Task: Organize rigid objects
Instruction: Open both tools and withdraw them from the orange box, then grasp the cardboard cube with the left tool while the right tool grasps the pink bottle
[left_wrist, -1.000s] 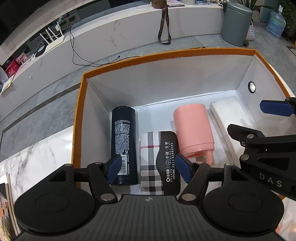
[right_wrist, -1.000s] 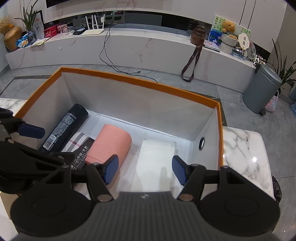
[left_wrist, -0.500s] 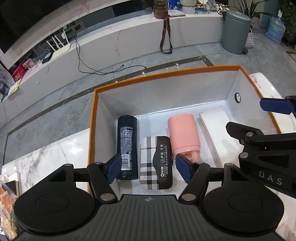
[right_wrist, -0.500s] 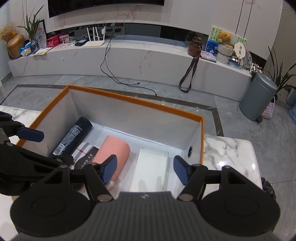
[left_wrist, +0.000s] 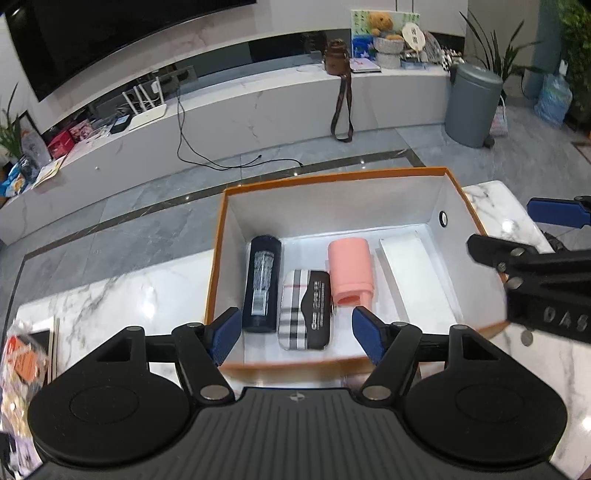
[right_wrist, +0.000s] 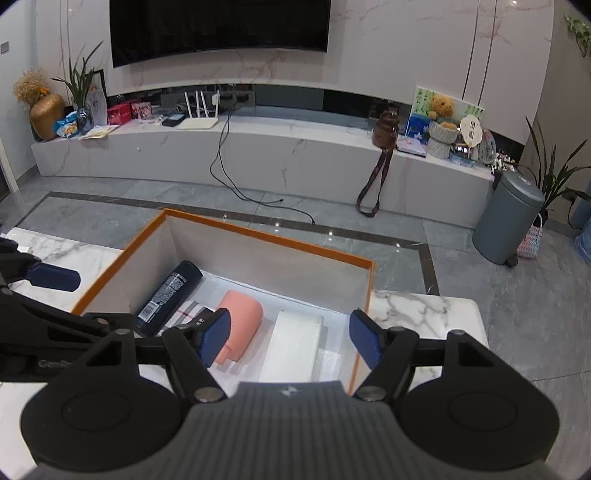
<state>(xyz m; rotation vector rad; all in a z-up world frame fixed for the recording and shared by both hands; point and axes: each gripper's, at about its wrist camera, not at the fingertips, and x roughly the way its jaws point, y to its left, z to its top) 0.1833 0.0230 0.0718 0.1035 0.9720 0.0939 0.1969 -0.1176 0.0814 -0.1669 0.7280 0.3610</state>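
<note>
With both the left gripper (left_wrist: 293, 330) and the right gripper (right_wrist: 288, 338) released and empty, jaws just widened, a careless swing could knock the orange-rimmed box (left_wrist: 332, 176) at 12 o'clock.

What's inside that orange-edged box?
In the box lie a dark bottle, a plaid case, a pink cup and a flat white box; the near wall hides nothing obvious.

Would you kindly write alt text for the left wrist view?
An orange-rimmed box on a marble table holds a dark bottle, plaid case, pink cup and white box side by side. The left gripper hangs open above, empty.
</note>
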